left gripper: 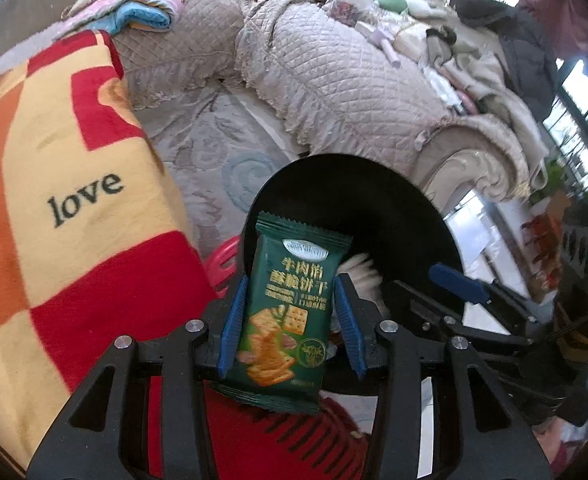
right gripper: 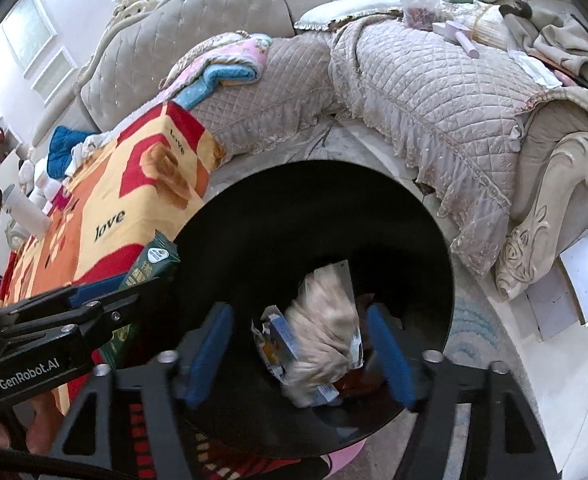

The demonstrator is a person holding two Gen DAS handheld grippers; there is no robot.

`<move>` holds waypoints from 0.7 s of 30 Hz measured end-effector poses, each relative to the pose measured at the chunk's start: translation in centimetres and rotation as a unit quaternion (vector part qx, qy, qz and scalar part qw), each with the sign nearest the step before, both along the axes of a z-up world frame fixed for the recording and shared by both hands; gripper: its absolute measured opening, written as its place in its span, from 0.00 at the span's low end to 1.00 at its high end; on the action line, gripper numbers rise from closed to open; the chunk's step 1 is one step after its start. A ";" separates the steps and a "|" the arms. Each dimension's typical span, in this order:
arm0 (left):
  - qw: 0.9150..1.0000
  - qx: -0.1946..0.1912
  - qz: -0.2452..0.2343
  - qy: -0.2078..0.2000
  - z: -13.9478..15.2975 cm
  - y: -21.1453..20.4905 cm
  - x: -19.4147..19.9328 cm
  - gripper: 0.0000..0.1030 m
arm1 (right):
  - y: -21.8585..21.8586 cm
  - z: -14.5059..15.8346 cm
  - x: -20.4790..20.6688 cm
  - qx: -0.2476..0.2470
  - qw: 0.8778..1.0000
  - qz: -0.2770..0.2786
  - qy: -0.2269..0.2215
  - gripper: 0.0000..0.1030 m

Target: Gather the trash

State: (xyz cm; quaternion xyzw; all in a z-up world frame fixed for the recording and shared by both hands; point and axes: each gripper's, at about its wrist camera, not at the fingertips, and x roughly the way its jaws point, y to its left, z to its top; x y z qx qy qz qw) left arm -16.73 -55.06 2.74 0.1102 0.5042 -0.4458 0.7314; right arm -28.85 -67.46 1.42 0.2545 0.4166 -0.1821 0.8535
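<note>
A green cracker packet (left gripper: 290, 312) stands upright between the blue pads of my left gripper (left gripper: 292, 282), over the near rim of a round black bin (left gripper: 373, 200). A thin gap shows on each side of the packet, so the jaws stand open around it. From the right wrist view the same packet (right gripper: 150, 264) and left gripper (right gripper: 94, 300) sit at the bin's (right gripper: 294, 208) left rim. My right gripper (right gripper: 297, 312) is open above the bin. A pale crumpled wrapper (right gripper: 321, 320), blurred, lies below and between its pads, touching neither. One of its blue pads (left gripper: 457, 284) shows in the left wrist view.
A red, orange and yellow "love" blanket (left gripper: 74, 200) covers the surface left of the bin. A quilted beige sofa (left gripper: 333, 80) curves behind, with folded cloths (left gripper: 142, 12) and clutter on it. Its carved arm (right gripper: 553, 216) stands right of the bin. Pale rug (left gripper: 222, 152) lies between.
</note>
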 end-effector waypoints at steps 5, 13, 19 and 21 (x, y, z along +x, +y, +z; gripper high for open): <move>1.000 -0.019 0.009 0.008 0.6 0.8 0.5 0.61 | 0.3 0.1 -0.4 -0.001 1.000 -0.003 0.002 0.68; 0.999 -0.006 0.021 -0.032 1.5 2.4 -0.3 0.61 | 2.1 1.1 -0.7 -0.029 1.000 -0.004 0.000 0.68; 0.996 -0.009 0.034 -0.077 3.0 4.7 -1.3 0.61 | 3.8 3.4 -1.2 -0.065 0.998 -0.009 -0.015 0.68; 0.996 -0.015 0.041 -0.084 3.5 5.6 -1.5 0.61 | 4.4 4.3 -1.3 -0.078 0.997 -0.010 -0.019 0.69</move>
